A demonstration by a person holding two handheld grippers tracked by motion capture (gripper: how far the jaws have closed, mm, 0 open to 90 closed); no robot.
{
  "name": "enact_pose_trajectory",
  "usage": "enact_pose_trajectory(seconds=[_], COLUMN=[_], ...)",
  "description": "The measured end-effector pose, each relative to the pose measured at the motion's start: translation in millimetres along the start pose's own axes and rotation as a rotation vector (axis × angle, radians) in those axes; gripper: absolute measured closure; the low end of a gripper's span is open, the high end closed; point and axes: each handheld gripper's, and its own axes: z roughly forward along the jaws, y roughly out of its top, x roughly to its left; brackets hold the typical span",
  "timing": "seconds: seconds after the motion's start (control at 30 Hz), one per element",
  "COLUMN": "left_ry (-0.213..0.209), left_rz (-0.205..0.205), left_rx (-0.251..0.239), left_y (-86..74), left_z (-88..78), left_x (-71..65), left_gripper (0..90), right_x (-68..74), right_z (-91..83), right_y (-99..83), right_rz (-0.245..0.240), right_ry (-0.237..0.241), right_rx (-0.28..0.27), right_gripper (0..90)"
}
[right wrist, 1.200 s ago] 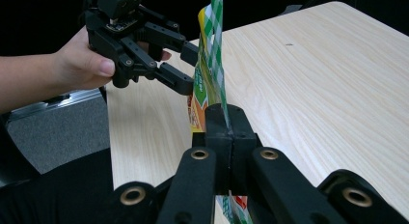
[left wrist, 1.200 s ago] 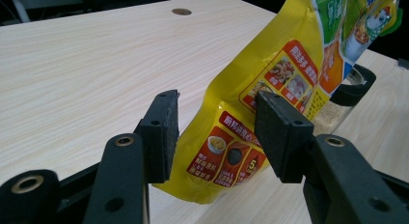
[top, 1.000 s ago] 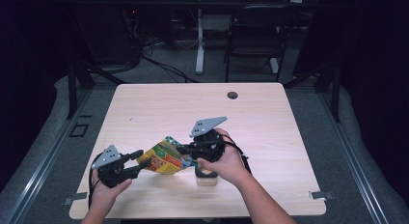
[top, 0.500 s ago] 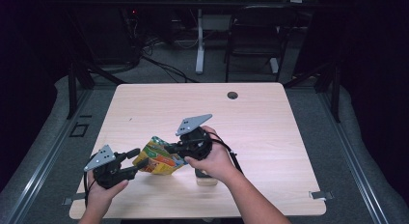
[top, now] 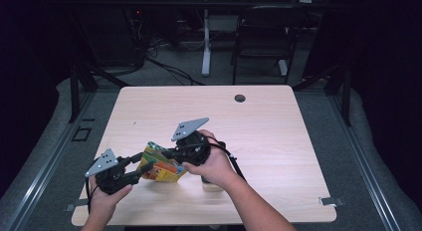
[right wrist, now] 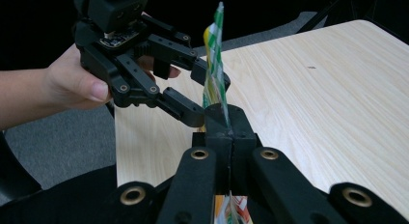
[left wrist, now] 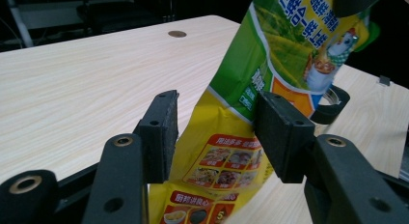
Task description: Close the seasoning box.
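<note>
— Green and yellow foil, that packet (top: 161, 164): why hold it in the air instead of leaving it on the table (top: 278, 141)?

— Lifted, both ends are free to work on. My right gripper (right wrist: 226, 125) is clamped tight on one thin edge, jaws fully together with the foil pinched flat between them, so the packet hangs stiff and edge-on.

— And your left gripper (left wrist: 217, 132)?

— Its jaws stand apart, one pad (left wrist: 161, 132) each side of the lower part. From what I see they straddle the foil without pressing it. I'd judge I'm lining up a second grip there, to pull against the right.

— Where is it over the table?

— Above the near left part, between my two hands.
</note>
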Motion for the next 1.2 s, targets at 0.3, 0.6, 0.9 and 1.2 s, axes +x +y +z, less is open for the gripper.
enact_pose_trajectory(seconds=[0.3, 0.6, 0.9, 1.2], left_ry=[-0.010, -0.016, -0.015, -0.022], left_rz=[0.003, -0.004, -0.008, -0.005], left_rx=[0.009, 0.015, 0.020, 0.031], left_y=[-4.1, -5.7, -6.4, -7.3], left_z=[3.4, 0.5, 0.0, 3.4], left_x=[1.4, 3.1, 5.0, 2.3], left_gripper=[52.3, 52.9, 52.8, 52.1], right_x=[-0.4, 0.0, -2.3, -0.1], right_z=[1.8, 4.4, -1.3, -7.2], right_y=[0.9, -4.6, -14.8, -18.1], right_rz=[0.009, 0.023, 0.039, 0.000], right_ry=[0.003, 0.008, 0.011, -0.016], right_rx=[0.006, -0.009, -0.008, -0.008], right_gripper=[90.0, 86.5, 83.6, 90.0])
